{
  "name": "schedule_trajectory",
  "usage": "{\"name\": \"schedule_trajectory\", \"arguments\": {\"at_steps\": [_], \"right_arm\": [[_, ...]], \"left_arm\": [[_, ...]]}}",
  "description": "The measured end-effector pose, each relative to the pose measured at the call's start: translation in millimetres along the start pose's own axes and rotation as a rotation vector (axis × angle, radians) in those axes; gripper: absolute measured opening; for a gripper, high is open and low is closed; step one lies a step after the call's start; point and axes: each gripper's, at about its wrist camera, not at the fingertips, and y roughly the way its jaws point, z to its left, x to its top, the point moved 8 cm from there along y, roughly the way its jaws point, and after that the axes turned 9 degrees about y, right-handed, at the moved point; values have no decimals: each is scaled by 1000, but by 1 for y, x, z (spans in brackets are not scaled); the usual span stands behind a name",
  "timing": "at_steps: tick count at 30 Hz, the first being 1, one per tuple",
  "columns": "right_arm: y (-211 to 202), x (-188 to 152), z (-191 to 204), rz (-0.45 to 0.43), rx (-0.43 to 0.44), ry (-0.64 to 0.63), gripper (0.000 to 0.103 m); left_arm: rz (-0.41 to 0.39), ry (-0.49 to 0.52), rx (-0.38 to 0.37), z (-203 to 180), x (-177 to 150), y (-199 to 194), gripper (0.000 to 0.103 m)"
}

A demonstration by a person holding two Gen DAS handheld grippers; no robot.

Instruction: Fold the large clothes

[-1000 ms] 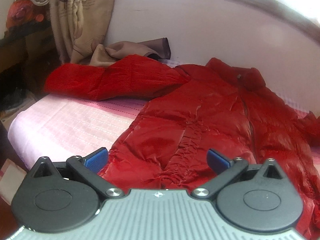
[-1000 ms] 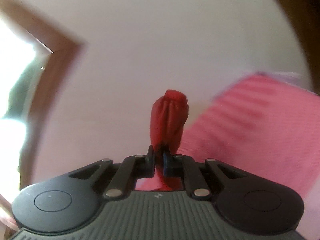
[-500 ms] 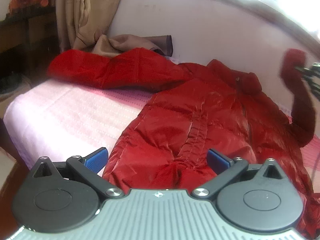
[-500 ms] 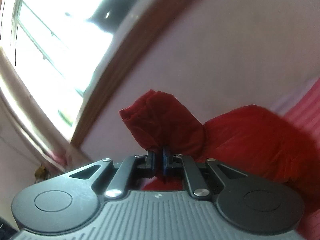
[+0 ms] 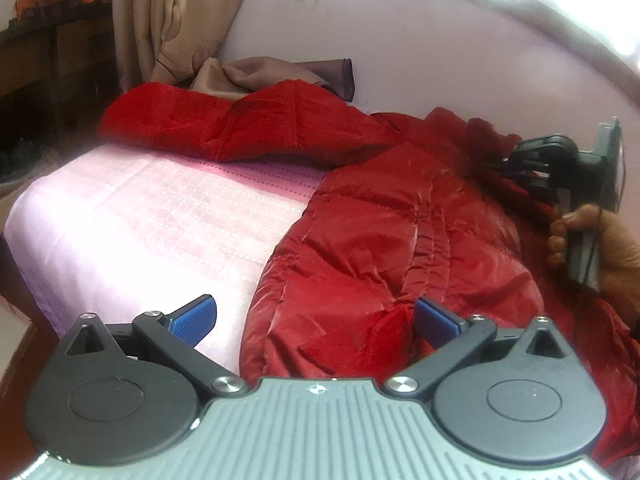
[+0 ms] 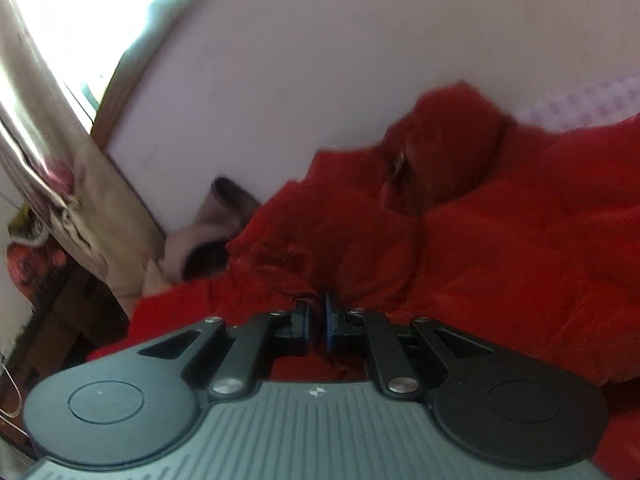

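Observation:
A shiny red padded jacket (image 5: 384, 232) lies spread on a bed with a pink sheet (image 5: 152, 216). Its left sleeve (image 5: 224, 124) stretches out to the left near the wall. My left gripper (image 5: 316, 318) is open and empty, hovering over the jacket's lower hem. My right gripper (image 6: 316, 312) is shut on the jacket's right sleeve (image 6: 320, 248) and holds it low over the jacket's chest, near the collar (image 6: 444, 152). It also shows in the left wrist view (image 5: 516, 164), held by a hand at the right edge.
A brown cloth (image 5: 256, 74) lies bunched at the wall behind the left sleeve. Beige curtains (image 5: 172, 16) hang at the back left beside dark wooden furniture (image 5: 52, 80). The pale wall (image 5: 420, 48) runs behind the bed. The bed's left edge drops off.
My right gripper has carried the sleeve from up in the air down and leftward over the jacket's chest. My left gripper has stayed open near the hem, shifting slightly closer.

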Motion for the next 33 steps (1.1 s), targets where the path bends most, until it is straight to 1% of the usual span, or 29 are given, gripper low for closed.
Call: {"name": "schedule_trajectory", "arguments": {"at_steps": [1, 4, 7, 13, 17, 18, 20, 21, 23, 24, 25, 26, 28, 30, 33], "right_arm": [[1, -6, 5, 8, -12, -17, 7], [14, -13, 4, 41, -54, -46, 8], [18, -18, 1, 75, -102, -62, 8], [24, -27, 4, 100, -175, -127, 8], [16, -23, 7, 119, -184, -98, 10], [12, -21, 10, 116, -176, -87, 12], [-2, -20, 16, 104, -161, -85, 17], [-9, -20, 19, 101, -157, -88, 23], [-29, -24, 27, 85, -126, -86, 42], [-43, -29, 31, 74, -90, -74, 69], [-57, -35, 34, 58, -60, -61, 90], [-71, -40, 38, 40, -32, -55, 92], [-99, -54, 45, 23, 5, -74, 91], [-125, -69, 50, 11, 12, -102, 91], [-167, -97, 50, -37, 15, -132, 91]], "left_arm": [[3, 1, -1, 1, -1, 2, 103], [10, 0, -6, 3, -3, 5, 103], [4, -7, -4, 6, -3, 5, 103], [8, -46, -15, 13, -3, 2, 103], [-16, -68, -11, 20, 0, -4, 103], [-24, -71, -4, 23, 1, -7, 103], [-33, -84, -10, 27, 3, -10, 103], [-37, -95, -18, 28, 4, -12, 103], [-43, -111, -20, 30, 5, -15, 103], [-44, -110, -14, 30, 5, -17, 103], [-47, -105, -6, 31, 5, -19, 103], [-53, -96, 4, 31, 5, -21, 103], [-63, -74, 27, 31, 3, -26, 103], [-61, -50, 40, 32, 2, -28, 103], [-47, -36, 53, 35, 4, -29, 103]]}}
